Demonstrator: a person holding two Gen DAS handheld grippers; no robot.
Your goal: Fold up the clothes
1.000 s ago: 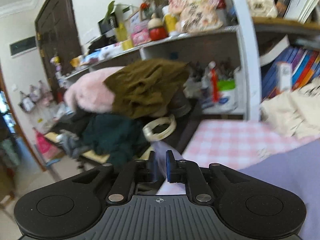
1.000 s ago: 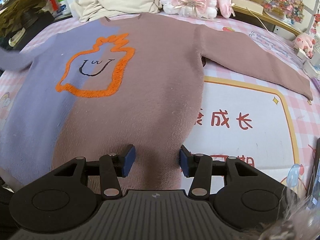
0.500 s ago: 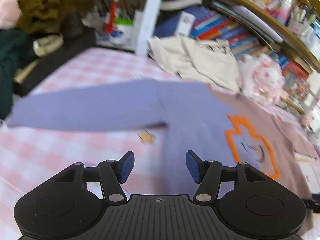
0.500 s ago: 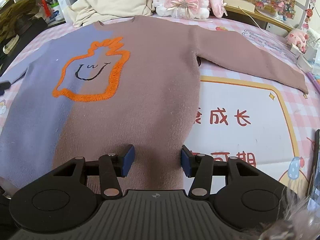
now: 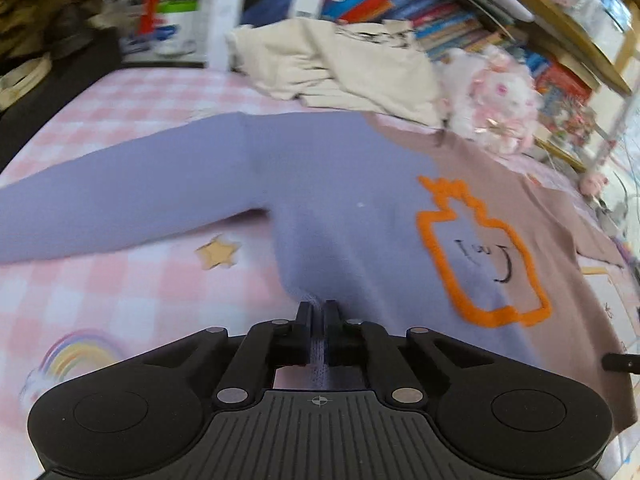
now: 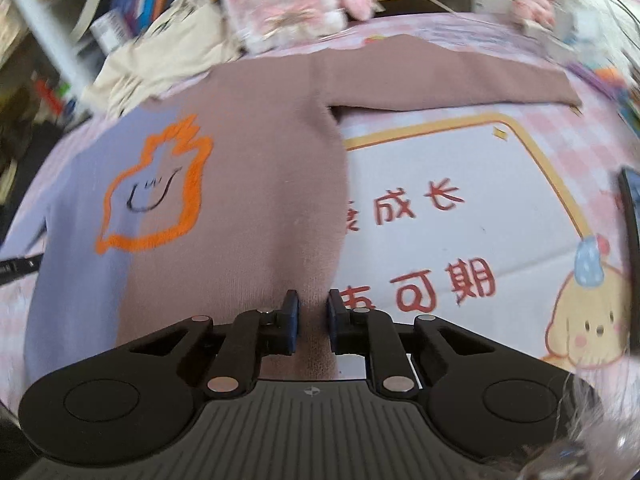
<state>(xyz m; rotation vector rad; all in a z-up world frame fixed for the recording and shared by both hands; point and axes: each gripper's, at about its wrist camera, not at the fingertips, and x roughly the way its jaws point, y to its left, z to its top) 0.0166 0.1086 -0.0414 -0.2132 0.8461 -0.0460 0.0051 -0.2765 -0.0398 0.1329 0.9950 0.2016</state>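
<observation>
Sweater [image 5: 344, 184], half lilac and half dusty brown, lies face up and spread flat on a pink checked bedsheet [image 5: 100, 300], its collar pointing away from the fingers and its hem nearest them, so the long axis of the body runs straight ahead. Seen from the left wrist, the left gripper [image 5: 318, 312] has its fingers pressed together on a pinch of the lilac hem edge, with knit fabric showing in the narrow slit between them; the lilac sleeve [image 5: 120, 204] stretches out to the left of the fingers, roughly crosswise, and an orange outlined motif [image 5: 480, 256] sits ahead and to the right. A cream garment [image 5: 340, 64] is heaped beyond the collar, beside a blurred pink plush rabbit [image 5: 496, 108]. Seen from the right wrist, the right gripper [image 6: 313, 308] has its fingers nearly together around the brown hem at the sweater's right side edge, a strip of fabric between the blue pads [image 6: 294, 320]; whether they grip it firmly cannot be told. The brown sleeve [image 6: 440, 76] reaches ahead and to the right, over a printed panel [image 6: 440, 184] with red characters.
</observation>
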